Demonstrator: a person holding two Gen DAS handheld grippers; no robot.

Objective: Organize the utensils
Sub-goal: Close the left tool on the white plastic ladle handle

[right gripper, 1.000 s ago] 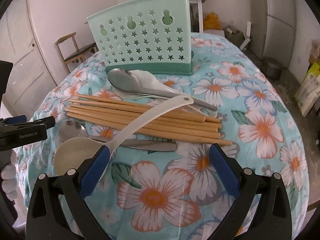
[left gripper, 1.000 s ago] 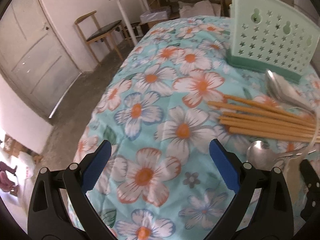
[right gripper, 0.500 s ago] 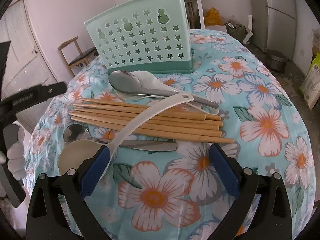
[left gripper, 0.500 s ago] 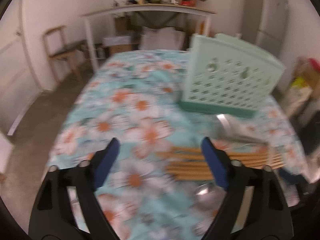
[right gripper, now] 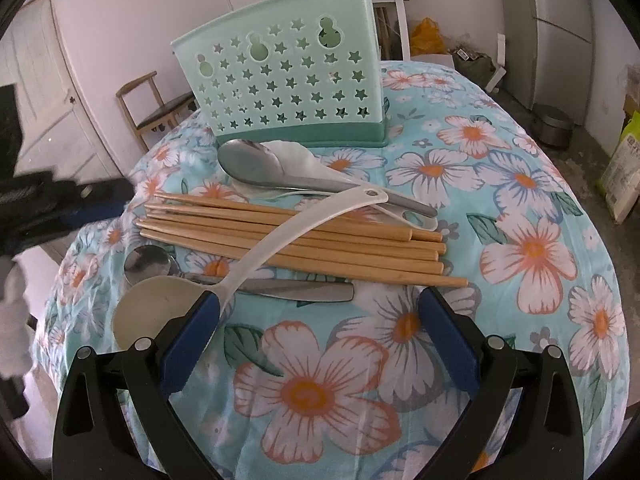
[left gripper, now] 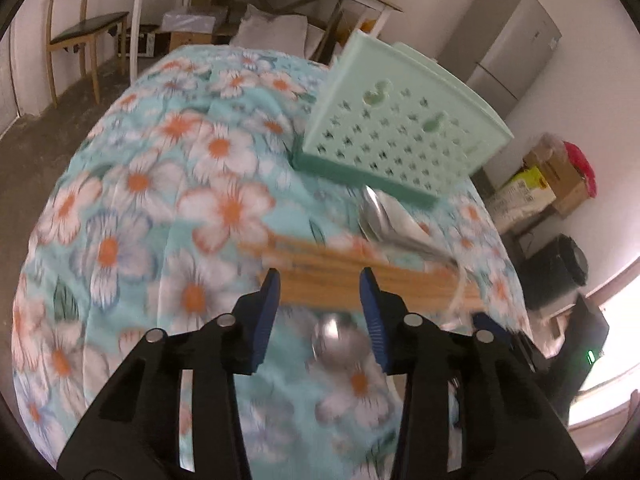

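Left gripper point(left gripper: 320, 292) hovers over the near ends of the chopsticks point(right gripper: 296, 240), jaws closing, nothing between the pads yet. Right gripper point(right gripper: 320, 316) hangs at 6 o'clock of the pile, jaws spread wide and empty.

Utensils lie heaped on the flowered surface point(right gripper: 520, 248), at 6 o'clock of the caddy point(right gripper: 280, 80): chopsticks in a loose row, white ladle point(right gripper: 256, 264) laid across them with its bowl at 8 o'clock, small steel spoon point(right gripper: 148, 264) beneath it, big steel spoon point(right gripper: 256, 168) and a white spoon point(right gripper: 296, 156) just in front of the caddy.

Risks, as I judge them:
- Ladle handle rests on the chopsticks; lifting sticks from under it would likely drag or flip it.
- Narrowing jaws may catch one or two sticks and scatter the rest; they are round and roll.
- Cloth is soft and creased; low jaws could snag it.
- Left view is blurred, so aim is uncertain.

Caddy: mint green, star-pierced, upright. Through the holes nothing shows inside; its top opening is not clearly seen.
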